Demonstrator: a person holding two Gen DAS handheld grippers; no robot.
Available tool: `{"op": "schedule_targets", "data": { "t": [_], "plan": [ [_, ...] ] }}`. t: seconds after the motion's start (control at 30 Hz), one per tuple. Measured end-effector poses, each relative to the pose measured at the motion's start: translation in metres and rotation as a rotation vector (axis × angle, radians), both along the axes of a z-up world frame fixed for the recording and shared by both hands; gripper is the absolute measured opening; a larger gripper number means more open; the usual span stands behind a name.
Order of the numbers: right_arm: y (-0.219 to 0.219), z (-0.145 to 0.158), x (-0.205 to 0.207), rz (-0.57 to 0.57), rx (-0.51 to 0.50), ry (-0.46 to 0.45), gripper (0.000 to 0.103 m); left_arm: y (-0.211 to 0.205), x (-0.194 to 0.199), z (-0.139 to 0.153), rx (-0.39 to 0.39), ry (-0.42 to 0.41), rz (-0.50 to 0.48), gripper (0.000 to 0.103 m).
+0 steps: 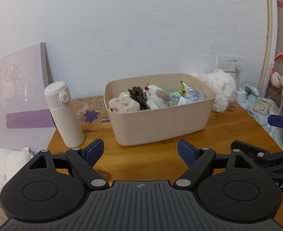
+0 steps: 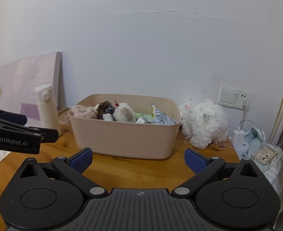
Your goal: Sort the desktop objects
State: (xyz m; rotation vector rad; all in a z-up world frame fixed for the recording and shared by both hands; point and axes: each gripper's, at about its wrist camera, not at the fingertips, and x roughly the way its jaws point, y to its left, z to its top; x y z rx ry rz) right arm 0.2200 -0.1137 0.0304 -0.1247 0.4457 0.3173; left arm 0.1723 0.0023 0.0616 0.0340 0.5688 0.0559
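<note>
A beige plastic bin [image 1: 160,123] [image 2: 122,136] stands on the wooden table [image 1: 141,161] [image 2: 141,171]. It holds a pink fluffy item [image 1: 122,105], a brown scrunchie [image 1: 138,95], a white plush toy [image 1: 157,96] [image 2: 124,111] and snack packets [image 1: 189,94] [image 2: 160,117]. A white bottle [image 1: 63,113] [image 2: 46,107] stands left of the bin. A white fluffy plush [image 1: 221,90] [image 2: 205,123] lies right of it. My left gripper [image 1: 140,152] is open and empty in front of the bin. My right gripper [image 2: 138,159] is open and empty, also in front of the bin.
A pink board [image 1: 16,96] leans on the wall at left. A wall socket [image 2: 236,97], a charger [image 2: 237,136] and a power strip [image 2: 264,155] on light cloth are at the right. Each gripper shows in the other's view [image 1: 276,154] [image 2: 12,134].
</note>
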Motion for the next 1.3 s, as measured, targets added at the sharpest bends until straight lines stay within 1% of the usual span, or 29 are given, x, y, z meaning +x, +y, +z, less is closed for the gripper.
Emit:
{"op": "schedule_targets", "data": {
  "t": [0.1,0.2,0.33,0.5,0.6,0.7,0.93,1.07,1.3],
  "plan": [
    [0.004,0.001,-0.018,0.024,-0.018,-0.008,0.103,-0.002,-0.018,0.001,-0.014,0.004,-0.020,0.085],
    [0.005,0.002,-0.040,0.055,-0.001,-0.006,0.103,-0.006,-0.039,0.003,-0.002,-0.003,-0.043,0.085],
    [0.004,0.003,-0.067,0.070,0.010,-0.005,0.103,-0.009,-0.067,0.003,0.008,-0.016,-0.067,0.085],
    [-0.004,0.002,-0.098,0.058,0.024,-0.011,0.103,-0.007,-0.095,-0.001,-0.014,0.010,-0.093,0.086],
    [-0.010,-0.002,-0.114,0.059,0.037,0.012,0.103,-0.008,-0.113,-0.007,-0.008,0.022,-0.116,0.086],
    [-0.018,-0.005,-0.127,0.039,0.047,0.024,0.103,-0.010,-0.128,-0.013,0.002,0.031,-0.132,0.086],
    [-0.034,-0.003,-0.152,-0.019,0.038,0.018,0.103,-0.011,-0.156,-0.023,-0.045,0.064,-0.171,0.086],
    [-0.041,-0.001,-0.164,-0.031,0.033,0.018,0.103,-0.014,-0.170,-0.025,-0.050,0.076,-0.199,0.086],
    [-0.045,0.002,-0.176,-0.029,0.022,0.003,0.103,-0.019,-0.186,-0.021,-0.048,0.069,-0.233,0.086]
  ]
}}
